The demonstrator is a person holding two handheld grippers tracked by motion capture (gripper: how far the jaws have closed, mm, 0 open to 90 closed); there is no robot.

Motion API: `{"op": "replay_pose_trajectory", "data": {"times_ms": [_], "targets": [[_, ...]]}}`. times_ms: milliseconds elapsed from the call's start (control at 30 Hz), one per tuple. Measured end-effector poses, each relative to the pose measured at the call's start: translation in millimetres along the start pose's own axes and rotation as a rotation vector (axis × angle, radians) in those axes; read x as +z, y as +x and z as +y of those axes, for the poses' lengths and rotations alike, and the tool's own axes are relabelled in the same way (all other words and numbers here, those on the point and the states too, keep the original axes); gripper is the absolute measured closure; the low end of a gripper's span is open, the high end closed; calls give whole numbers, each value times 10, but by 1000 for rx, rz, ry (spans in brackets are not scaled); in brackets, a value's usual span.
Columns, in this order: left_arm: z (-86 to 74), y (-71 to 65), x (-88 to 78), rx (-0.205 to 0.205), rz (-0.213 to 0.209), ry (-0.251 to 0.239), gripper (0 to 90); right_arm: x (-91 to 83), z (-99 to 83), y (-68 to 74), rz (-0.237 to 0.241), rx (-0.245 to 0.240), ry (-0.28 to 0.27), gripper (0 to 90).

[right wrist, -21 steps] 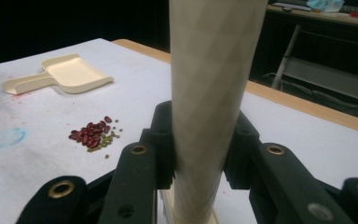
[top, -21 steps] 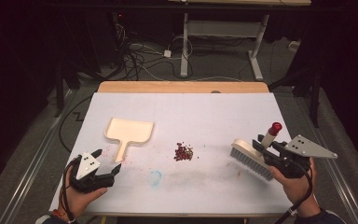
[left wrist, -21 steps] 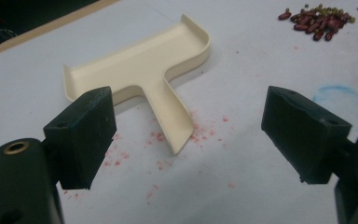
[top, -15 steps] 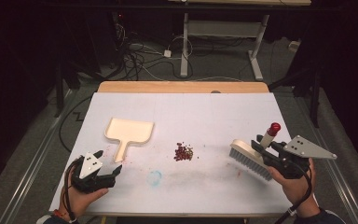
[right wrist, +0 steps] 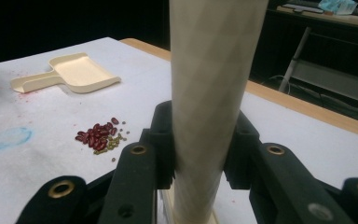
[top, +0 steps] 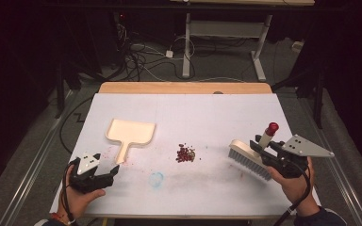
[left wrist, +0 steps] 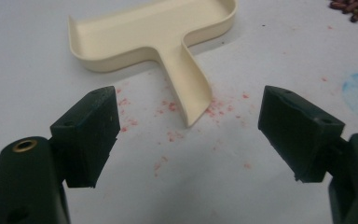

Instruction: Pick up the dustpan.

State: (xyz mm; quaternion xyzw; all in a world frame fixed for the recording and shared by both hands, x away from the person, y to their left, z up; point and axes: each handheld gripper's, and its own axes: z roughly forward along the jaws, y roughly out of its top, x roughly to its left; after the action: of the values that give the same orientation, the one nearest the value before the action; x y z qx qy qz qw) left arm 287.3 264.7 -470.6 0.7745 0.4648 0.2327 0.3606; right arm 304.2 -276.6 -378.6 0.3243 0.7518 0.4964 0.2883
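Observation:
A cream dustpan (top: pixel 129 133) lies flat on the white table, its handle pointing toward the near left. My left gripper (top: pixel 109 176) hovers just short of that handle's end. In the left gripper view its jaws stand wide open (left wrist: pixel 191 109) on either side of the handle tip (left wrist: pixel 193 100) without touching it. A small pile of red beans (top: pixel 185 153) sits mid-table. At the right, my right gripper (top: pixel 265 153) is shut on the handle (right wrist: pixel 209 84) of a cream brush (top: pixel 249 158), whose red-tipped handle end (top: pixel 272 127) points up and whose bristles rest on the table.
A blue smudge (top: pixel 156 179) marks the table near the front, and red specks (left wrist: pixel 168 135) dot the surface around the dustpan handle. A wooden strip (top: pixel 184 88) edges the far side. Cables and desk legs (top: pixel 186 42) lie on the floor beyond.
The left gripper has shifted only slightly near the dustpan's handle. The right hand with the brush has stayed in place.

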Motion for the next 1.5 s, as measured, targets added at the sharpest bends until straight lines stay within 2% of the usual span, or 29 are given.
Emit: {"op": "replay_pose_trajectory", "data": {"times_ms": [67,167,233,300,333,433,467,533,600,633,767,867,1033,1200,1267,1333,1400,1500], "targets": [[51,21,84,-22,-6,24,199,10,-5,-3,-1,5,4,702],[91,23,179,-21,-10,47,199,13,-8,-1,0,4,7,702],[154,24,346,-31,-23,102,199,17,-7,4,0,6,7,702],[198,32,454,-33,-18,131,220,25,-9,7,1,6,9,702],[198,32,454,-33,-18,131,230,32,-10,8,2,6,9,702],[261,97,671,-62,-20,157,304,41,-14,20,5,6,14,702],[282,146,766,-85,-35,160,309,39,-15,24,6,5,14,702],[334,174,822,-98,-27,158,317,37,-17,25,9,5,12,702],[353,174,834,-96,-22,164,373,38,-24,25,11,7,13,702],[365,174,842,-100,-23,166,373,38,-24,25,11,7,13,702],[375,187,832,-98,-22,171,571,38,-38,16,8,10,17,702],[373,194,827,-95,-25,175,629,36,-33,22,8,10,16,702],[402,172,808,-66,-12,192,638,50,-27,41,12,3,17,702],[438,183,735,-59,-16,206,640,38,-26,39,11,5,18,702],[471,178,654,-30,-21,207,641,35,-29,19,4,8,13,702],[477,173,630,-19,-28,209,641,35,-30,14,2,9,15,702],[488,148,560,23,-47,230,641,38,-32,5,1,10,11,702],[487,128,508,43,-55,231,641,42,-35,-9,-6,14,10,703]]}}
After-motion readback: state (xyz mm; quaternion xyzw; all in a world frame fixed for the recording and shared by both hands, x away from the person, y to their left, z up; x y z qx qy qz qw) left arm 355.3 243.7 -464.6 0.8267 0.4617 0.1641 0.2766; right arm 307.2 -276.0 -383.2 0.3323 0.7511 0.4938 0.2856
